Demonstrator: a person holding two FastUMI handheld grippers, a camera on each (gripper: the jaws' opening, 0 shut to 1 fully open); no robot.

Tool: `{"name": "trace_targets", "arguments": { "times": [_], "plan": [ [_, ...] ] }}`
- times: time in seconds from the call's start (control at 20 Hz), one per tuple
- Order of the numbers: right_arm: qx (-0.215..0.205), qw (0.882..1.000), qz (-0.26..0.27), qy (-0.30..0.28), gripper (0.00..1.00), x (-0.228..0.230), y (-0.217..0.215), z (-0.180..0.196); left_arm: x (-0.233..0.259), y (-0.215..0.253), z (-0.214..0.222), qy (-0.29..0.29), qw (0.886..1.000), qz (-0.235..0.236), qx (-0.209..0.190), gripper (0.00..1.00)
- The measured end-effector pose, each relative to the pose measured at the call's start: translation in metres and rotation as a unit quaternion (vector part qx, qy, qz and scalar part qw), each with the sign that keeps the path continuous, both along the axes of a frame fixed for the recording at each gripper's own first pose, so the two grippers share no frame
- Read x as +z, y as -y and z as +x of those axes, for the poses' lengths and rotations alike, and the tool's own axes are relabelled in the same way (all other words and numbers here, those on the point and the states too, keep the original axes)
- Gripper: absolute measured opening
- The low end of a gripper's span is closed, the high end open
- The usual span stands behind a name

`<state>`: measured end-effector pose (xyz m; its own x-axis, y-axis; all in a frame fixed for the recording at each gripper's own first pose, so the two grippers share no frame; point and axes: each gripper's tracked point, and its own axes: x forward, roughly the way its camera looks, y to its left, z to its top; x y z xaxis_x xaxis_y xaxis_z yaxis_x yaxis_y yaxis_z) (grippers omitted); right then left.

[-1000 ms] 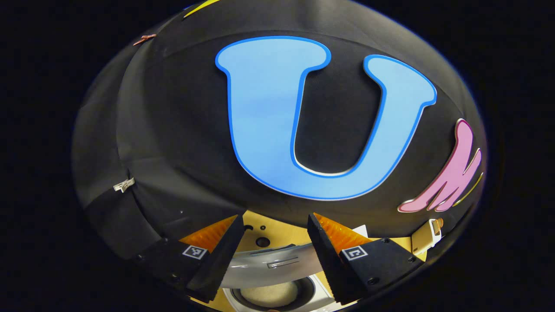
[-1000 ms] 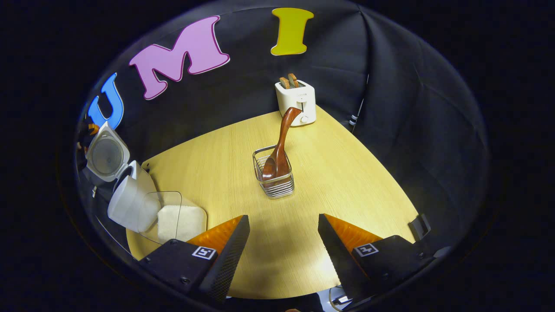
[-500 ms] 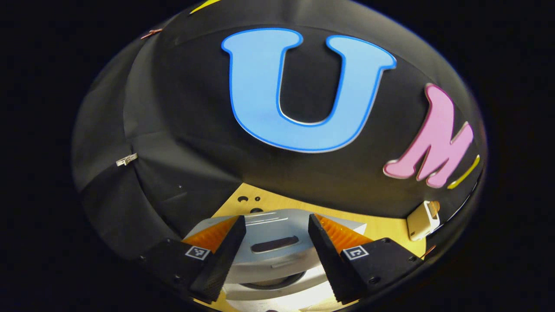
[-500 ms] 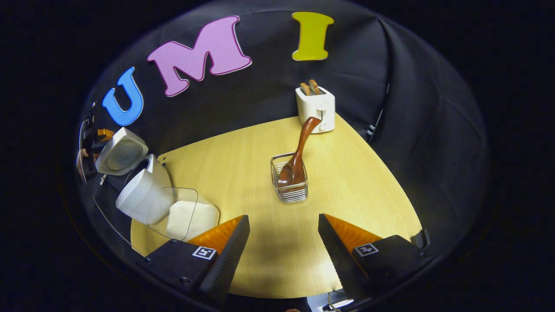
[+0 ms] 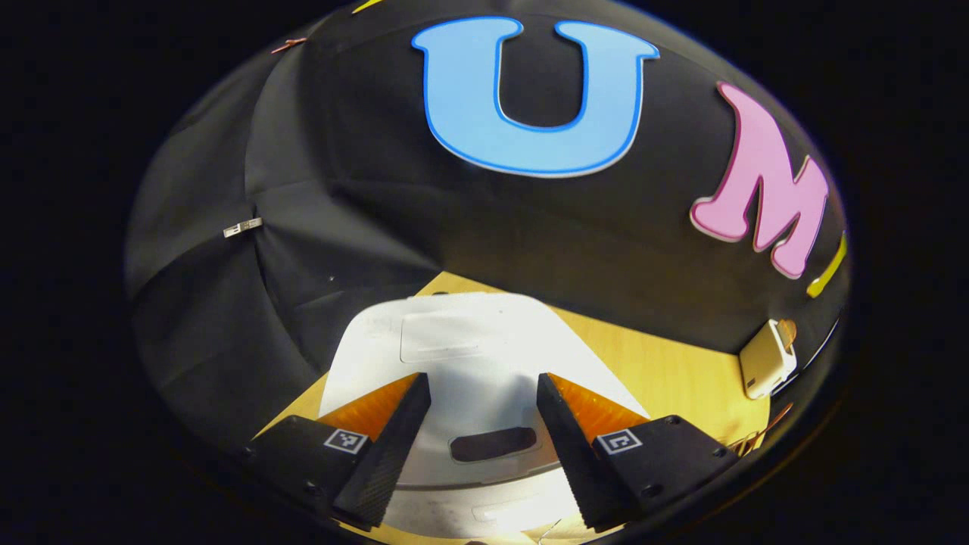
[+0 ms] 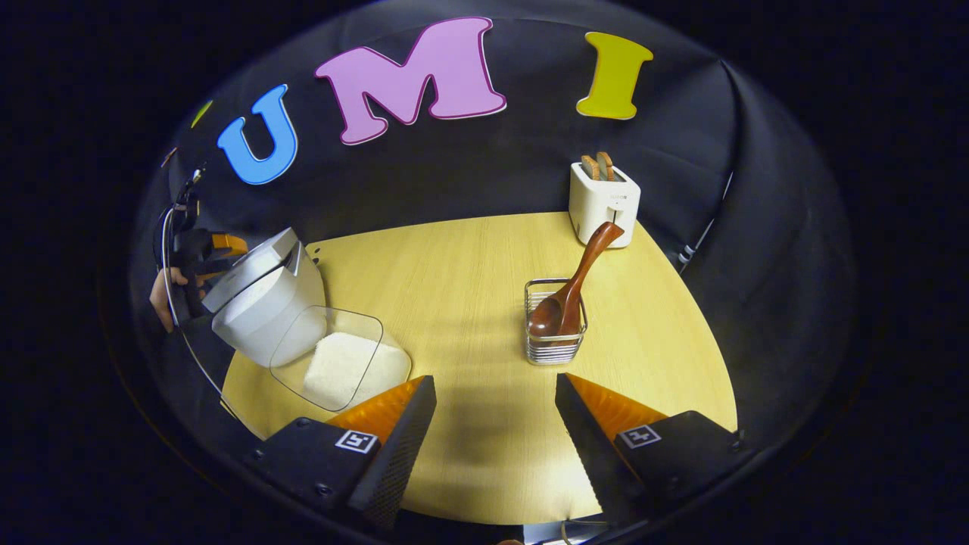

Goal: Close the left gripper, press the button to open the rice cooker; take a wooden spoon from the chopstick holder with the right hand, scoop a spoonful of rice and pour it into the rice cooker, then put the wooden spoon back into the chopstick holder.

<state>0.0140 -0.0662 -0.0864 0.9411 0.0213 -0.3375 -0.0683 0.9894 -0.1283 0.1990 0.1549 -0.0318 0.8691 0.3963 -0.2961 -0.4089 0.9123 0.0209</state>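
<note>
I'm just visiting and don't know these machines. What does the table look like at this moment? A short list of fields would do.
rice cooker: white, at the table's left edge, lid nearly shut
rice container: clear, holds white rice, beside the cooker
wooden spoon: standing tilted in the wire chopstick holder
chopstick holder: mid-table
toaster: white, at the far edge, two slices in it
left gripper: open, over the cooker's lid
right gripper: open, holds nothing, above the table

I am working in a staged recording booth, not a real kitchen: black cloth walls (image 6: 757, 227) close around one pale wooden table (image 6: 469, 272), set with a white toaster (image 6: 603, 203), a rice cooker (image 6: 265, 299) and a wire chopstick holder (image 6: 554, 344).
</note>
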Motion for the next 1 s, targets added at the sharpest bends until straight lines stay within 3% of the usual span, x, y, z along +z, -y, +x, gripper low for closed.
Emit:
{"name": "trace_targets", "arguments": {
  "times": [0.1,0.6,0.85,1.0],
  "plan": [
    [0.003,1.000,-0.001,-0.006,0.99,-0.007,0.000,-0.001,-0.019,0.001,0.001,-0.021,1.000,0.019,0.011,0.95],
    [-0.017,1.000,0.011,0.003,0.99,-0.008,0.036,0.012,-0.024,0.005,0.003,0.029,0.997,0.068,0.011,1.00],
    [0.021,1.000,0.015,0.007,0.99,-0.007,0.007,0.021,-0.020,0.006,0.005,0.032,0.997,0.074,0.006,0.99],
    [0.031,0.999,0.013,0.023,0.99,-0.002,-0.014,0.016,-0.018,0.008,0.004,0.035,0.996,0.075,-0.016,0.98]
  ]
}}
